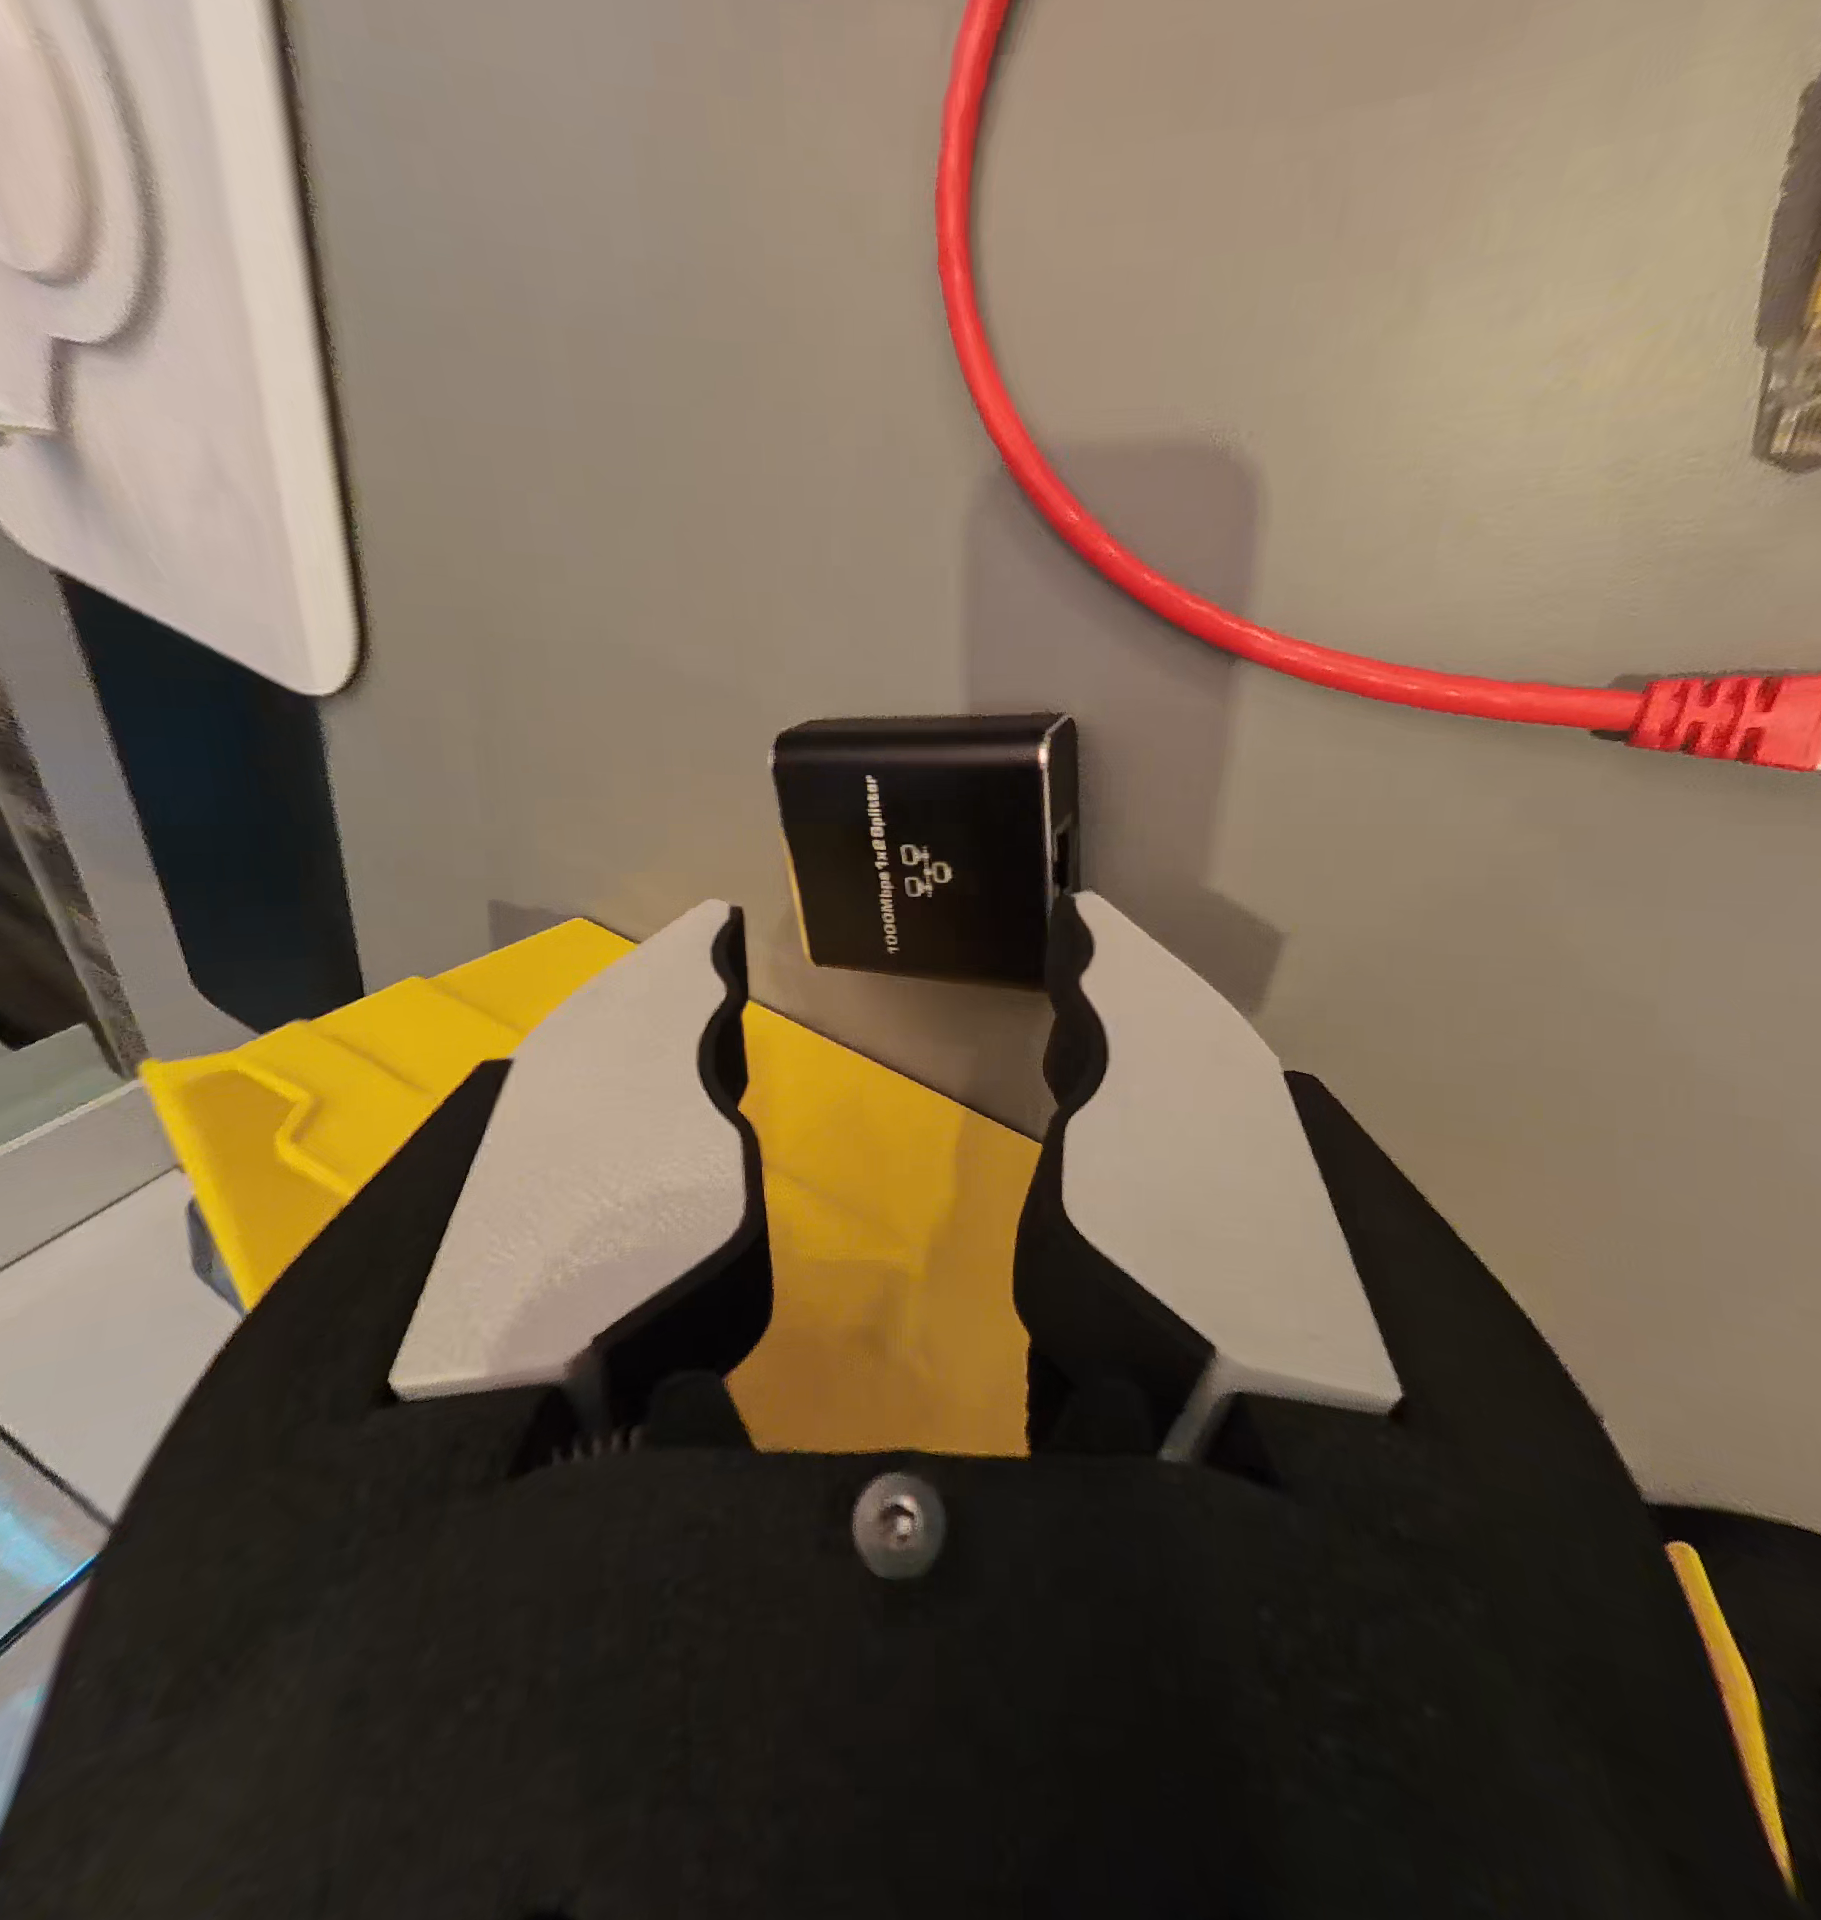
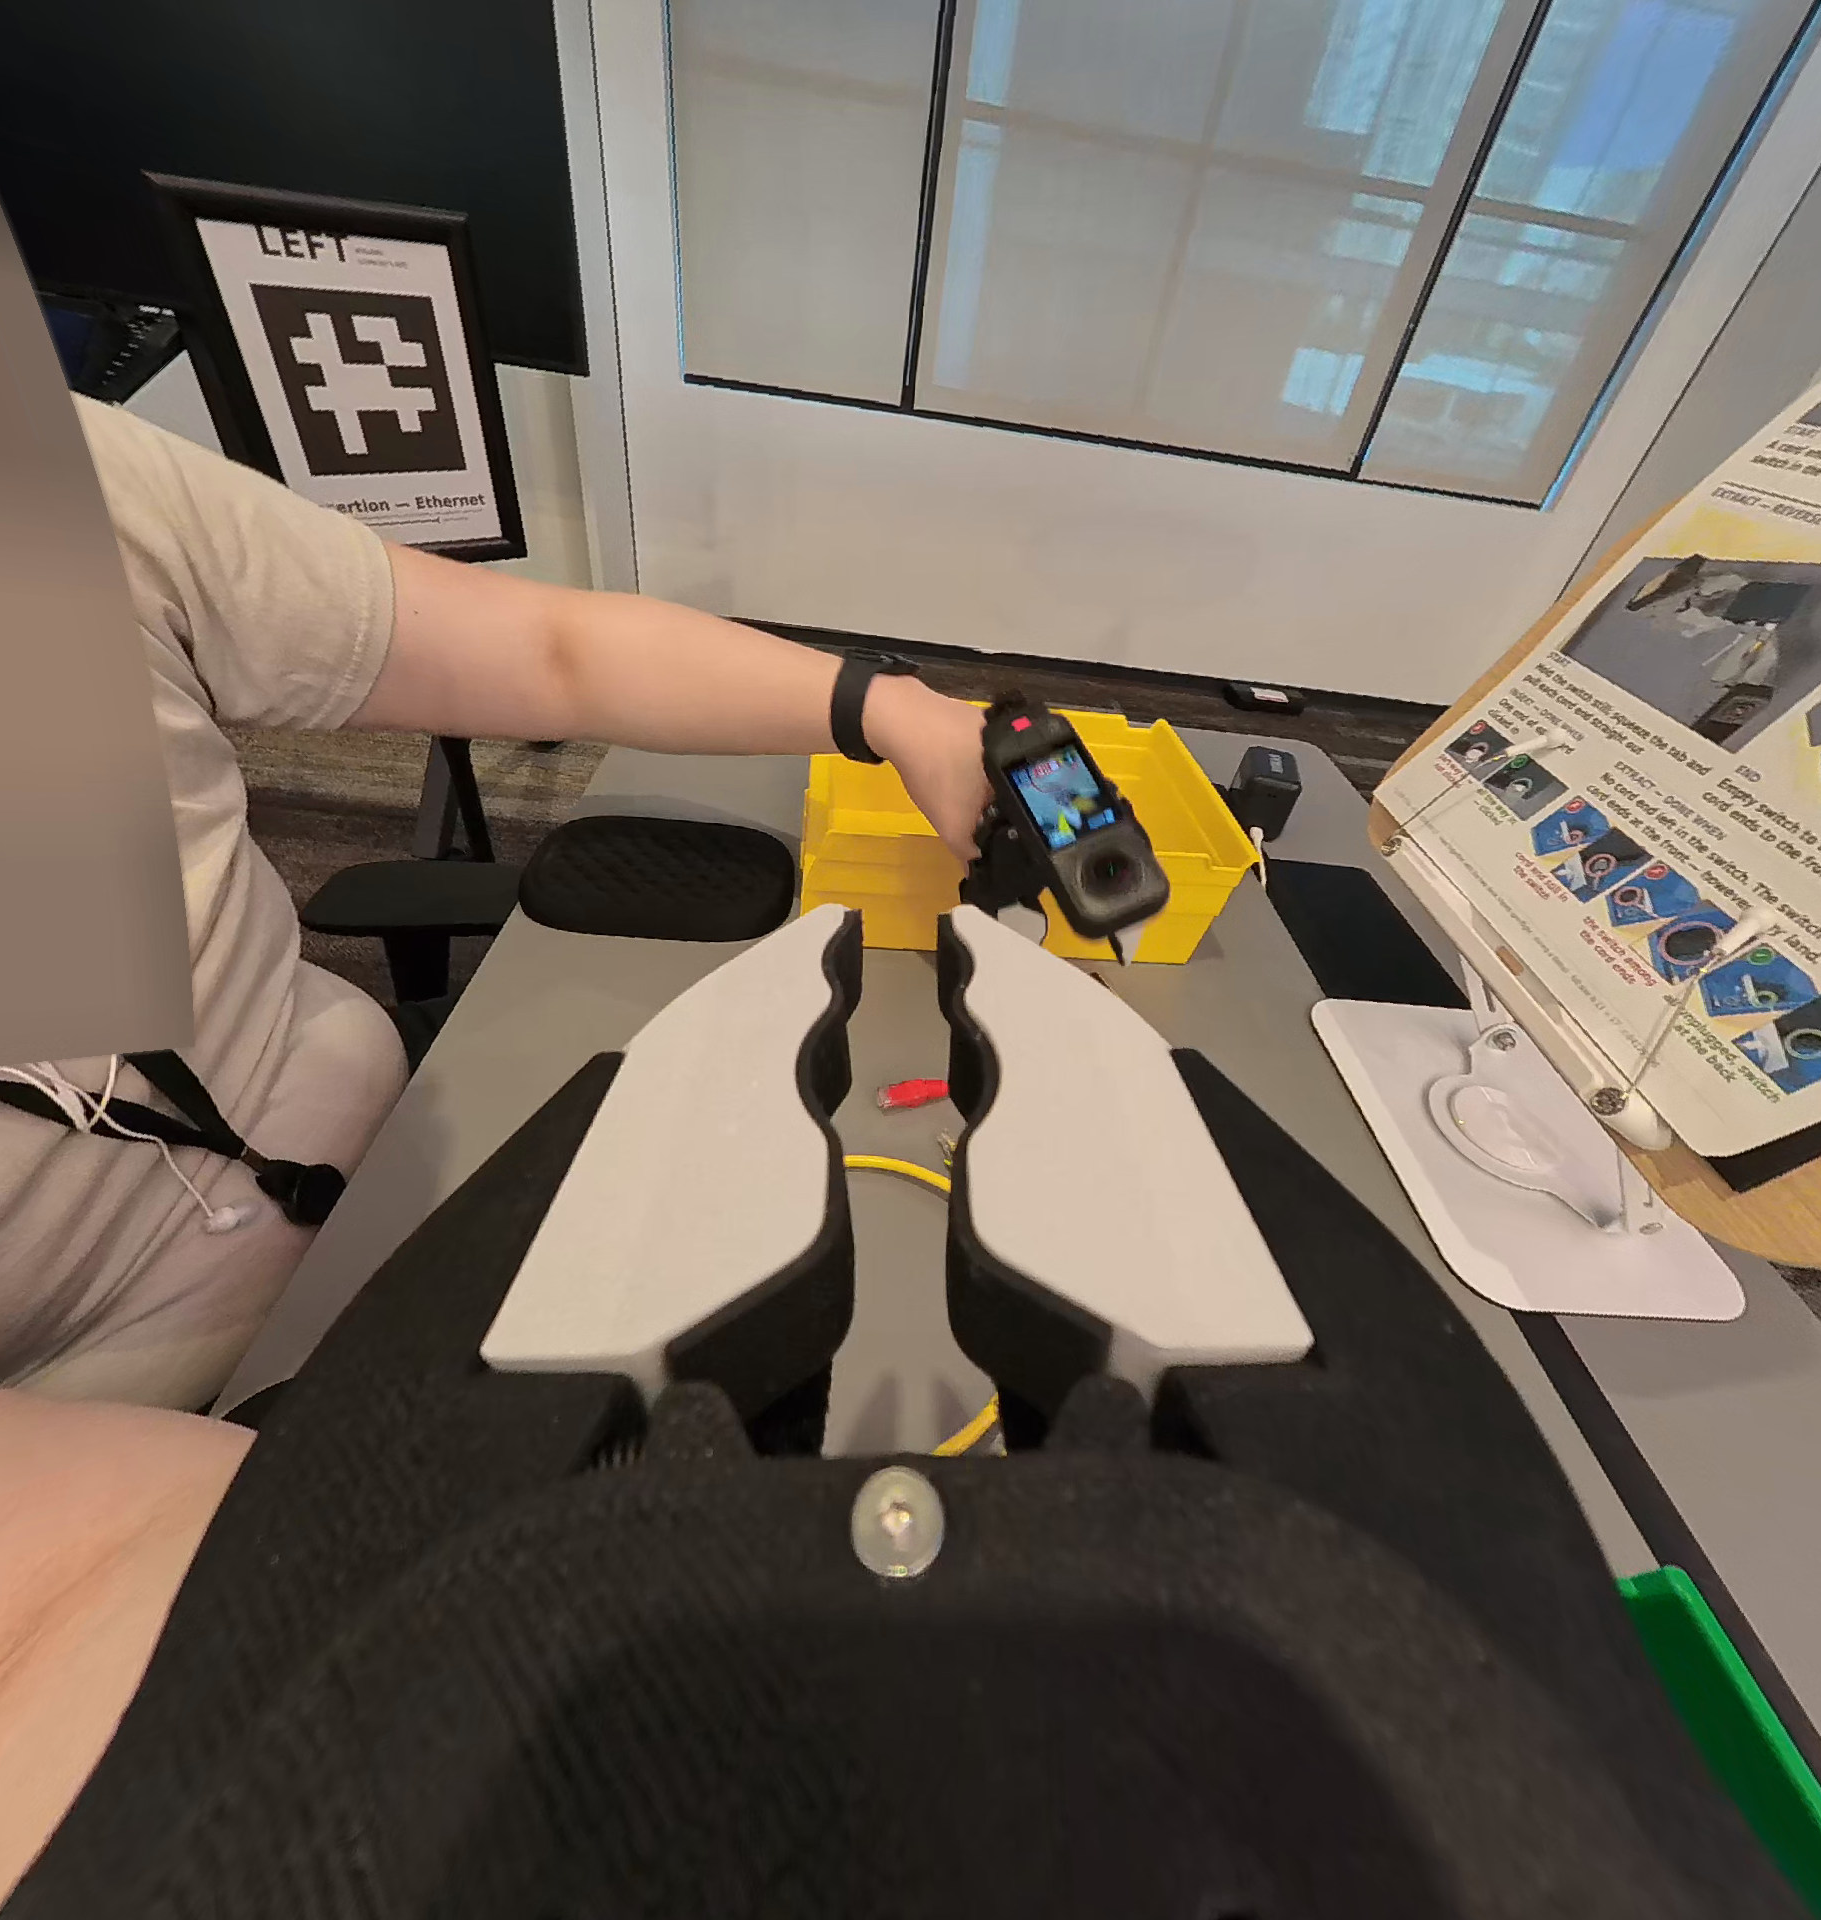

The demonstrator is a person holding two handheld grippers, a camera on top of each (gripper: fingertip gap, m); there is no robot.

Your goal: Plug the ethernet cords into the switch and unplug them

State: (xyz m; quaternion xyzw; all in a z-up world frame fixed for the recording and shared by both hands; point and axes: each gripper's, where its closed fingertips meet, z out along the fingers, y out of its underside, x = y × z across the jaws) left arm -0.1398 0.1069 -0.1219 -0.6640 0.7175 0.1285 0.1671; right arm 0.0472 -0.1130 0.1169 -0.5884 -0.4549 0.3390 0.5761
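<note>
Right wrist view: grey table (image 2: 615, 987) before a large window (image 2: 1197, 229), bearing a yellow bin (image 2: 1186, 821), a white document stand (image 2: 1508, 1153) and red cord (image 1: 999, 436). Switch (image 1: 927, 852) lies ahead of the left hand-held gripper (image 1: 901, 914), wide open, empty. Right hand-held gripper (image 2: 898, 930): narrowly parted, empty.

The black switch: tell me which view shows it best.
The left wrist view. The black switch sits close ahead, just beyond the open left gripper, one port side visible. The right wrist view does not show the switch; the person's hand and the left gripper's camera block that spot.
</note>
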